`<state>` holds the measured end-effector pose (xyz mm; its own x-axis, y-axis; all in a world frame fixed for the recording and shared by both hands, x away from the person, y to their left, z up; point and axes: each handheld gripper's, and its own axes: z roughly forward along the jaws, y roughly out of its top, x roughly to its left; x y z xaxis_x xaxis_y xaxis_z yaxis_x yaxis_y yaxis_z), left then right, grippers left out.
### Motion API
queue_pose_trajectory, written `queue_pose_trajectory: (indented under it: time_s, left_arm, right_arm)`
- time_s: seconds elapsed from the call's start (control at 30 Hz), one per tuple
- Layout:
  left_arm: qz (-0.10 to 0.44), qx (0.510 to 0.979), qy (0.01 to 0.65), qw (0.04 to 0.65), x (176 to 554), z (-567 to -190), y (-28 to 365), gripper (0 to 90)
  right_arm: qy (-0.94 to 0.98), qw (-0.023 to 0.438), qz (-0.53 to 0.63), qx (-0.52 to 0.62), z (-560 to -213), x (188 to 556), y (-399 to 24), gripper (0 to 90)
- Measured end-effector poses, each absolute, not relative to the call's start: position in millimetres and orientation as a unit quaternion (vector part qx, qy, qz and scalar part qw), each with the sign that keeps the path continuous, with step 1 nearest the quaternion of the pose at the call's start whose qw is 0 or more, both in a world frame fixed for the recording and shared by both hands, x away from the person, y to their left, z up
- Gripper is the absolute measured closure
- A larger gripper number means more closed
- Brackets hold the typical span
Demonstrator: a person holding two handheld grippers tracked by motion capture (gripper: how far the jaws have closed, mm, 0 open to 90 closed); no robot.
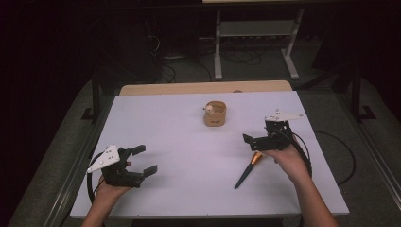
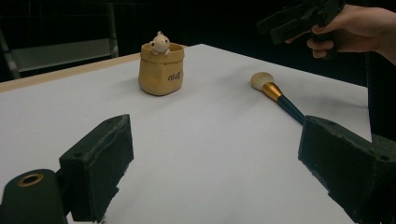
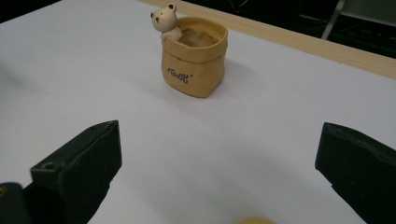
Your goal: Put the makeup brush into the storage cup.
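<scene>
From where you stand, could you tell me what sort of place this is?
Probably a dim lab or workshop used for recording: a white table holds one bear pot and a makeup brush, with cables and a metal stand behind.

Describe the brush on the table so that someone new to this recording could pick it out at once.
On the white table, look toward the right gripper at the near right. The makeup brush lies flat just below it: dark handle, gold collar, pale tuft. Its only neighbour, the tan bear pot, stands upright farther back.

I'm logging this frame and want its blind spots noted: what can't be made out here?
- Pot lettering: too small in the high view, blurred in both gripper views.
- Brush handle end: hidden by a jaw in the left gripper view.
- Brush head: cut off at the right gripper view's bottom edge.
</scene>
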<state>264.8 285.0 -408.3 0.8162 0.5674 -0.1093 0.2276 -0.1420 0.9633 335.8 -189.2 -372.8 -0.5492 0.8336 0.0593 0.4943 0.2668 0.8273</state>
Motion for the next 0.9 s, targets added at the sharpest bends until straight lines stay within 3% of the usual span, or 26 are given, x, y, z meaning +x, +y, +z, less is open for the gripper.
queue_pose_trajectory:
  time_s: [0.9]
  left_arm:
    - [0.14,0.745,0.265,0.595,265.3,-409.4,284.1,9.8]
  right_arm:
    - [0.803,0.136,0.344,0.468,-375.8,329.2,-187.6,0.0]
